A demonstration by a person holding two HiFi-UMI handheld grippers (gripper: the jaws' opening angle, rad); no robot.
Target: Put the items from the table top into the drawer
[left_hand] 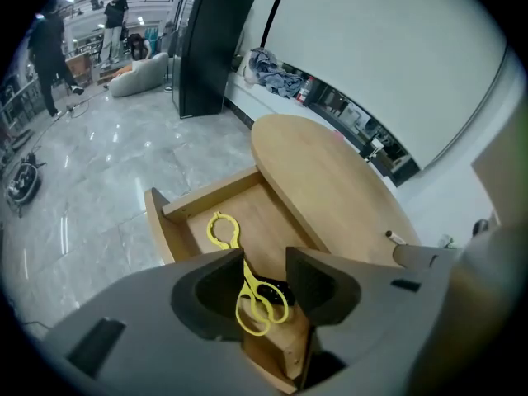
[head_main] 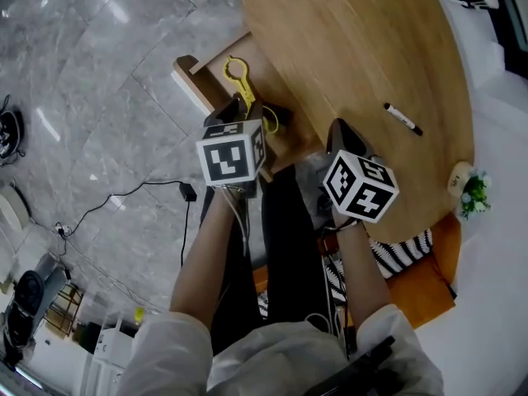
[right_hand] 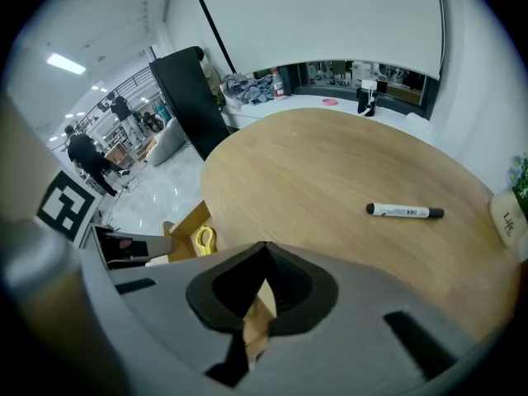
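Marker [head_main: 403,118] sits on table top [head_main: 355,48], upper right of head view, long axis slanting down-right, nearer right gripper [right_hand: 262,254] (jaws closed, empty) vs left gripper [left_hand: 266,271], jaws apart w/ yellow scissors [left_hand: 247,277] loose between, over drawer [left_hand: 198,200].

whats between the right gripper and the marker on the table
Nothing: only bare wooden table top lies between the right gripper and the marker, as the right gripper view shows.
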